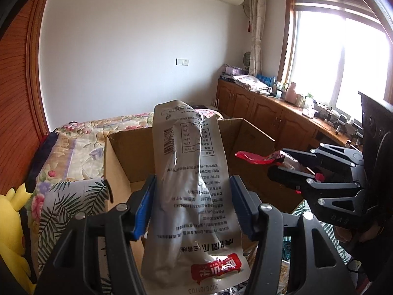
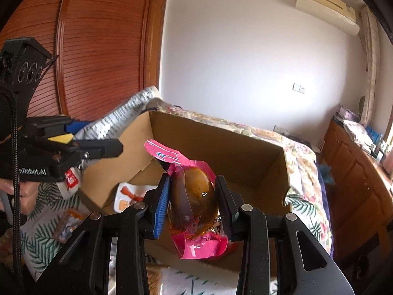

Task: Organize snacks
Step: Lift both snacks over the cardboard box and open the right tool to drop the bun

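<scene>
My left gripper is shut on a long silver snack pouch with printed text and a red label, held upright over an open cardboard box. My right gripper is shut on a pink packet holding a brown egg, over the same box. In the left wrist view the right gripper holds that packet, red here, at the box's right side. In the right wrist view the left gripper and silver pouch are at the box's left wall. A white and orange snack pack lies inside the box.
The box sits on a bed with a floral cover. A small snack packet lies on the cover left of the box. A yellow plush toy is at the far left. Wooden cabinets run under the window; a wooden wardrobe stands behind.
</scene>
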Demonstrator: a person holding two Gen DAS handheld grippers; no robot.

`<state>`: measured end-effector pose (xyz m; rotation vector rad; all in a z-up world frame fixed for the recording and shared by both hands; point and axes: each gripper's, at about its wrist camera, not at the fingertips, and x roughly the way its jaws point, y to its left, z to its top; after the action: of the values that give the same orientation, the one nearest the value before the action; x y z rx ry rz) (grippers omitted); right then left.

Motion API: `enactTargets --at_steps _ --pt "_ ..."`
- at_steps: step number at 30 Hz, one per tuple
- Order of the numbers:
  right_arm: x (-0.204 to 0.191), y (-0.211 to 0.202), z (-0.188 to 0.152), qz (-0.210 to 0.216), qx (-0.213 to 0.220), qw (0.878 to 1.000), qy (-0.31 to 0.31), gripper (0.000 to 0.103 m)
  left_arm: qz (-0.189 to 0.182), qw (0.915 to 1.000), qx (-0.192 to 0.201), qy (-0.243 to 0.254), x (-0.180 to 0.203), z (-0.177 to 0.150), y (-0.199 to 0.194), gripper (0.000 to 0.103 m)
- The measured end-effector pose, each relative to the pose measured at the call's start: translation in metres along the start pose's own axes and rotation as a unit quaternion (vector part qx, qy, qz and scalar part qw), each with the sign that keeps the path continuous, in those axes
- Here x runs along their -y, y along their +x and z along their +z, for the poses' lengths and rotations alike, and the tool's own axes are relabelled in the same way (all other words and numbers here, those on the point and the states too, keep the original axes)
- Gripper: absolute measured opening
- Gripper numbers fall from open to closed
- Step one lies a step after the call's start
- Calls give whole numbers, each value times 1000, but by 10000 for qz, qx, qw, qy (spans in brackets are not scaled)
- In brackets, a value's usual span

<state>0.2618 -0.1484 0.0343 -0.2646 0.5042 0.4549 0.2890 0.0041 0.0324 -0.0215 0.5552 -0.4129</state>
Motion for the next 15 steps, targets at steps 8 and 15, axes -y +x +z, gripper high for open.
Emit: enactTargets --at_steps 8,15 --pt "4 20 -3 23 -115 9999 35 36 64 9998 -193 30 2 0 25 59" --pt "9 36 -7 60 -259 9996 87 37 148 9993 -331 -38 -4 -4 41 63"
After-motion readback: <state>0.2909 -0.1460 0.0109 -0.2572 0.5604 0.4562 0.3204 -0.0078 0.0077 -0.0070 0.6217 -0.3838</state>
